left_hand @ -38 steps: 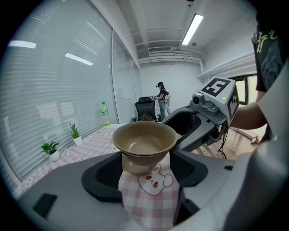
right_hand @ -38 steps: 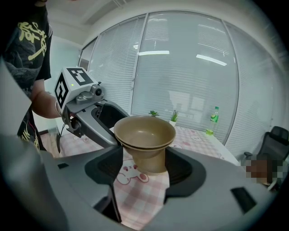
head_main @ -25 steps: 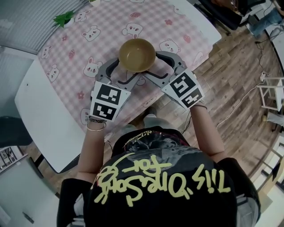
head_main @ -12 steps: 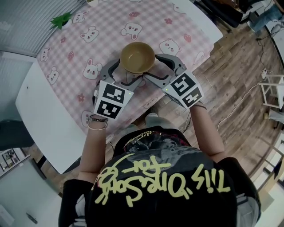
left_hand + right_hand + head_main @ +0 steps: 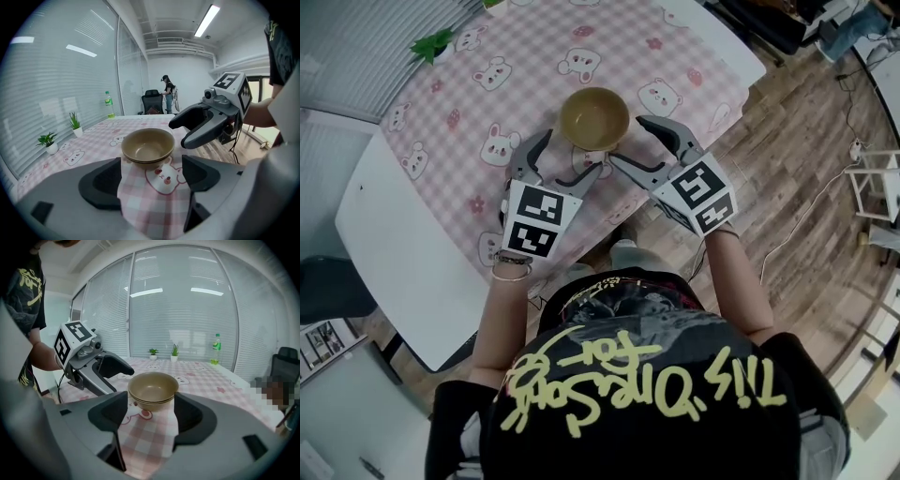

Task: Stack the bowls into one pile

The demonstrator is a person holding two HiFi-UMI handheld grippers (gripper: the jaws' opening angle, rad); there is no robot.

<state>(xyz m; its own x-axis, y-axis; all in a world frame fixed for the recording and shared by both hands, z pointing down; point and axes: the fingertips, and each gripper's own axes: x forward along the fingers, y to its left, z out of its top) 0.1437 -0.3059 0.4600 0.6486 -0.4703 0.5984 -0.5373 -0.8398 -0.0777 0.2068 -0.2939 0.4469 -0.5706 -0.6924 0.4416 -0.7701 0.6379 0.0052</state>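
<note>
Looking down on the pile of bowls [image 5: 594, 116]: nested tan bowls standing upright on a pink checked tablecloth [image 5: 478, 103] printed with bears. Showing a bare white table [image 5: 394, 234] well to the left of the pile and wooden floor [image 5: 787, 178] well to its right.

Holding the left gripper [image 5: 572, 153] just beside the pile, on its near-left side, apart from it and touching nothing. Having just been opening those jaws, now spreading them wide, with only checked cloth between the pads and the pile standing a little past the tips.

Holding the right gripper [image 5: 628, 139] just beside the pile on its near-right side, likewise clear of the rim. Spreading those jaws wide as well, gripping nothing, with only cloth between the pads and the pile sitting ahead of the tips.

Pointing both grippers toward the pile and somewhat downward, angling in toward each other on its near side, each marker cube facing up.

Seeing, in the right gripper view, two small potted plants [image 5: 153, 352] and a green bottle [image 5: 216, 348] well beyond the pile, in front of window blinds [image 5: 183, 315]
</note>
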